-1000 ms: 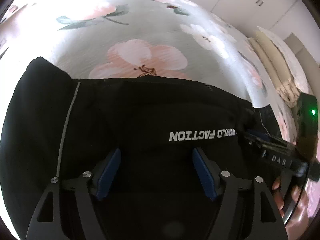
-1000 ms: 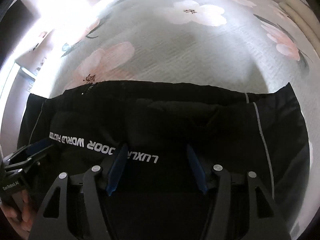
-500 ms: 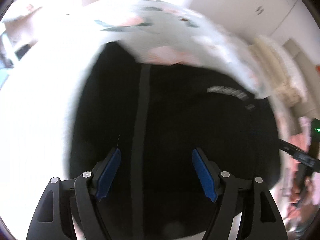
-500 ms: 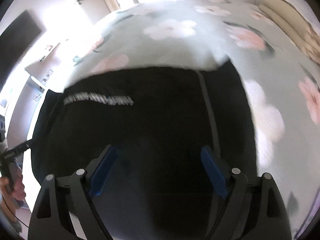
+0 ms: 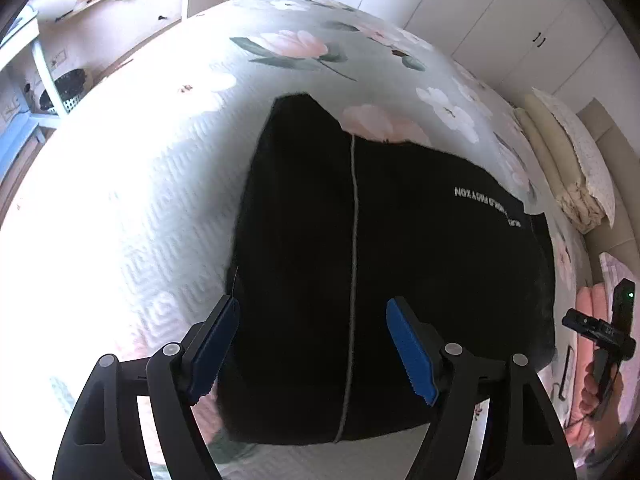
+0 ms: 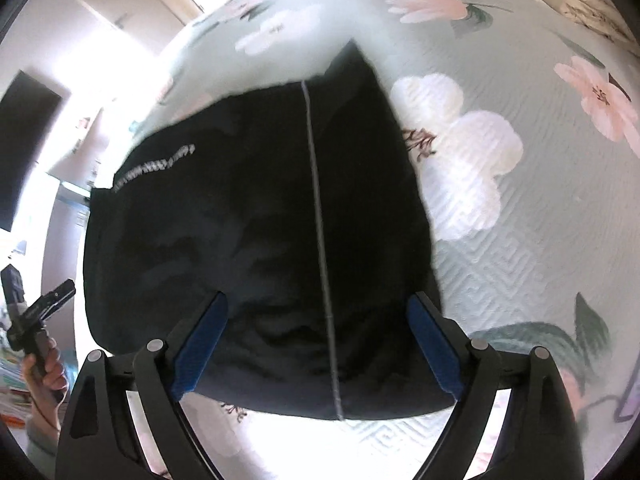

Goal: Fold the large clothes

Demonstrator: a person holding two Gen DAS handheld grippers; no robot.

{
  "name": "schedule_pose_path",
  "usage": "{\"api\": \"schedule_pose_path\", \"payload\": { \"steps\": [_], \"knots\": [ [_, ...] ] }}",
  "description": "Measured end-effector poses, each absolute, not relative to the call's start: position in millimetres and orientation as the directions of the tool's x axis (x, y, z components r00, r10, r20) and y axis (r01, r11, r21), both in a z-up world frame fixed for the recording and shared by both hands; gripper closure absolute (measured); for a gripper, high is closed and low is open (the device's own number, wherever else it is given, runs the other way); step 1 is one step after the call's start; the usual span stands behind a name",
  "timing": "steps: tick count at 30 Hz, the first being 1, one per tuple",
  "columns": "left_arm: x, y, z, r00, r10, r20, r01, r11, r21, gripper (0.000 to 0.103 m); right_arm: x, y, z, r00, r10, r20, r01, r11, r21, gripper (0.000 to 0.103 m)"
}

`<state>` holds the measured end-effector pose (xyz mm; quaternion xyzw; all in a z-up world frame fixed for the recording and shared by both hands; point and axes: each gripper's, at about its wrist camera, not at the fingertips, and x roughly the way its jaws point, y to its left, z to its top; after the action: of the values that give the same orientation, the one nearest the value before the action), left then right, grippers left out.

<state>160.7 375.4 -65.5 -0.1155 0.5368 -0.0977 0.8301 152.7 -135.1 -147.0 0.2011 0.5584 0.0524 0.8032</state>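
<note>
A black garment with a thin grey stripe and white lettering lies folded into a compact block on the floral bedspread. It also shows in the right wrist view. My left gripper is open and empty, hovering above the garment's left near part. My right gripper is open and empty above the garment's right near part. The right gripper also shows at the right edge of the left wrist view, and the left gripper at the left edge of the right wrist view.
Pillows and folded bedding lie at the head of the bed on the right. White wardrobes stand behind. A blue shelf unit stands at the left past the bed edge.
Both grippers have pulled back and up from the garment and swung outward. The garment now lies as a folded block, seen farther away.
</note>
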Motion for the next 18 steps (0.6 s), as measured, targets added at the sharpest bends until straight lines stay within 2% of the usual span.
{"api": "schedule_pose_path", "payload": {
  "steps": [4,10,15,18],
  "knots": [
    [175.6,394.5,-69.7,0.377,-0.295,-0.878,-0.008,0.947,-0.321,0.026,166.8,-160.7,-149.6,0.372,0.275,-0.887,0.185,0.914,0.361,0.008],
    [202.6,418.5,-118.1,0.32,-0.506,-0.801,-0.095,0.823,-0.559,0.026,191.1,-177.4,-183.7,0.358,0.346,-0.867,0.213,0.874,0.436,0.008],
    [220.9,409.6,-151.4,0.257,-0.524,-0.812,-0.097,0.822,-0.561,0.026,208.1,-175.5,-210.3,0.307,0.358,-0.882,0.192,0.884,0.426,0.008],
    [227.6,405.9,-163.7,0.244,-0.559,-0.793,-0.084,0.802,-0.591,0.024,210.9,-179.2,-217.2,0.302,0.381,-0.874,0.174,0.879,0.443,0.002]
  ]
}}
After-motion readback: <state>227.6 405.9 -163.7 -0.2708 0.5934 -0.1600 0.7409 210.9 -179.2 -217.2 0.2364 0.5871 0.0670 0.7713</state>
